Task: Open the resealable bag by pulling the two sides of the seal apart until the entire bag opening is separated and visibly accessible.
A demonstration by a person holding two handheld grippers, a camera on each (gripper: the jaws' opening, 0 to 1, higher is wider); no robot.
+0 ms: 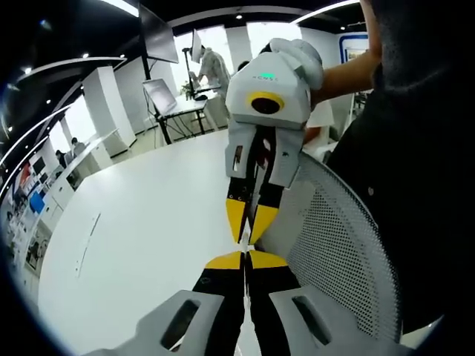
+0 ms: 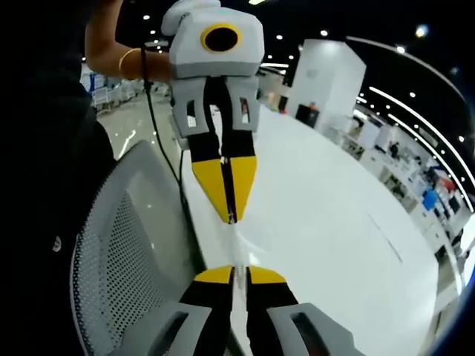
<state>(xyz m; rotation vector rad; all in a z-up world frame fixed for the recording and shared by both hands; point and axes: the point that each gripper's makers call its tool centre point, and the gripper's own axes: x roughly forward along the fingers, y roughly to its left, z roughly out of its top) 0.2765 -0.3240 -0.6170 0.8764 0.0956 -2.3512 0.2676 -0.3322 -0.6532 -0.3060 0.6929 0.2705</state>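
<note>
Left gripper view: the left gripper (image 1: 245, 256) at six o'clock, jaws together on the clear, nearly invisible bag (image 1: 246, 247), facing the right gripper (image 1: 249, 236) at twelve. Right gripper view: both pinch the thin film above the white table (image 2: 334, 222); mesh chair (image 2: 126, 245) at eight.

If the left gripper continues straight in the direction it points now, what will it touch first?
Most likely the right gripper. Its yellow tips face the left gripper almost tip to tip, with a thin clear strip, probably the bag, between them. The depth is hard to judge.
</note>
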